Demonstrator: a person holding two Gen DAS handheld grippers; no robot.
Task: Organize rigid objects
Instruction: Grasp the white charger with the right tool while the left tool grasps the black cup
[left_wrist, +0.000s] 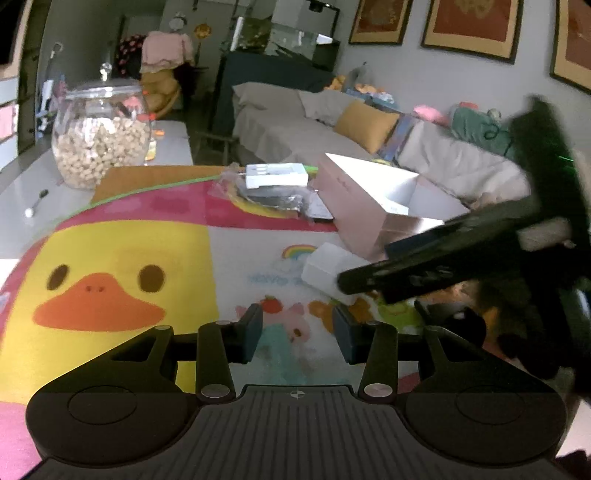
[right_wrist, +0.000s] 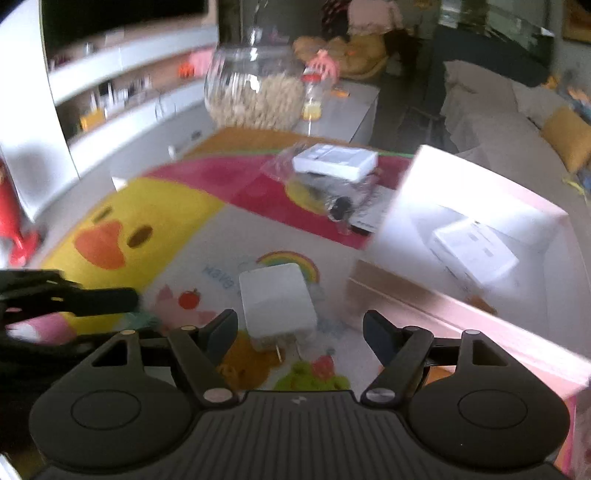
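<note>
Pink card forms the open box (left_wrist: 369, 206), my landmark on the cartoon mat (left_wrist: 122, 266). From my left wrist, my left gripper (left_wrist: 297, 332) stands apart over the mat, nothing between its fingers. A white charger block (left_wrist: 328, 271) lies just in front of the box; my right gripper's dark finger crosses over its near edge. Behind the box sits a flat white carton (left_wrist: 277, 175) on plastic bags.

From my right wrist, my right gripper (right_wrist: 300, 334) gapes wide and empty, the charger block (right_wrist: 277, 299) lying just beyond its fingertips, left of the box (right_wrist: 461, 236). A white packet (right_wrist: 476, 254) rests inside the box.
</note>
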